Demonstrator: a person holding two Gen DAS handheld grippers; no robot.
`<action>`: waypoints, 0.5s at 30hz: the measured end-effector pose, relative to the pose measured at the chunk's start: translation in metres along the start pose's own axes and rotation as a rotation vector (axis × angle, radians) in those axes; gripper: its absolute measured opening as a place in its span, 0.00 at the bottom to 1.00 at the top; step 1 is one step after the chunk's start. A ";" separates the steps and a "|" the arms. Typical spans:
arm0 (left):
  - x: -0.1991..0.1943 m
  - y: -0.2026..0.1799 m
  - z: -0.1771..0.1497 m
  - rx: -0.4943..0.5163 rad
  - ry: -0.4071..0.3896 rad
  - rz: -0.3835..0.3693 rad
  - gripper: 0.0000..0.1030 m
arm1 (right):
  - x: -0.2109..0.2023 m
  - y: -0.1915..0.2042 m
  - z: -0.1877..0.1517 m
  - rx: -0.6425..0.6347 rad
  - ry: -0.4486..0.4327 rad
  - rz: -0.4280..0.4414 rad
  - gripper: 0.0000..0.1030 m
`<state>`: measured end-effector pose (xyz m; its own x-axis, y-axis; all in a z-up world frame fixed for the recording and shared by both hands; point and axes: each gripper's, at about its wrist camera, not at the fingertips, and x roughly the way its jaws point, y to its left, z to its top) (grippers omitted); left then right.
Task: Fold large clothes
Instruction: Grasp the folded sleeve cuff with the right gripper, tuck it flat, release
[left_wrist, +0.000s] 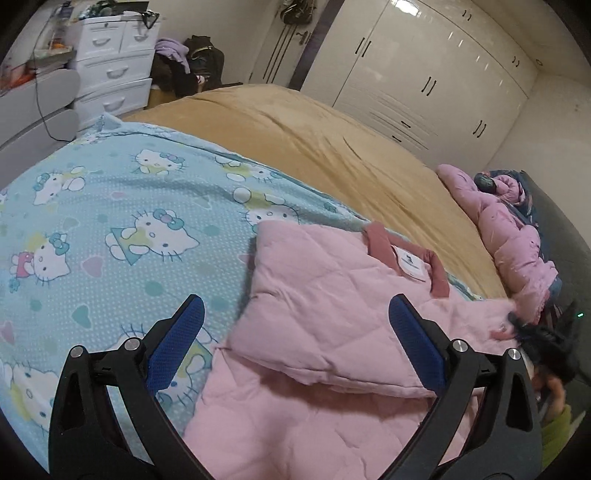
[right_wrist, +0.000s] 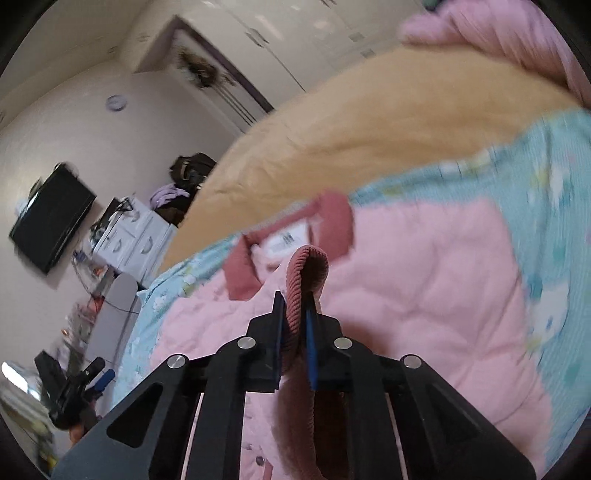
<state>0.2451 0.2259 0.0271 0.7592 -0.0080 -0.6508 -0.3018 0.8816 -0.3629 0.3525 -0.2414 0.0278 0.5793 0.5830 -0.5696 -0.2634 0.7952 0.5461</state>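
A pink quilted jacket lies spread on a blue cartoon-cat sheet on the bed. Its darker pink collar with a white label points toward the far side. One side is folded in over the body. My left gripper hangs open above the folded part, nothing between its blue pads. In the right wrist view my right gripper is shut on the ribbed dusty-pink cuff, which loops up over the fingertips, above the jacket. The left gripper shows small at the lower left.
A tan blanket covers the far half of the bed. A second pink padded coat lies bunched along the right edge. White drawers and piled clothes stand beyond the bed, and wardrobe doors line the back. A dark screen hangs on the wall.
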 end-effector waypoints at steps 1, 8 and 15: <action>0.001 -0.001 0.000 0.003 0.000 -0.001 0.91 | -0.002 0.005 0.005 -0.023 -0.020 -0.002 0.09; 0.042 -0.035 0.004 0.103 0.065 -0.031 0.91 | -0.009 -0.006 0.019 -0.079 -0.060 -0.092 0.05; 0.087 -0.066 -0.005 0.186 0.140 -0.047 0.91 | 0.003 -0.028 -0.003 -0.032 -0.022 -0.154 0.05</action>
<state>0.3279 0.1644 -0.0088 0.6783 -0.1053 -0.7272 -0.1467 0.9503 -0.2745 0.3592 -0.2614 0.0091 0.6313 0.4503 -0.6314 -0.1946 0.8801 0.4331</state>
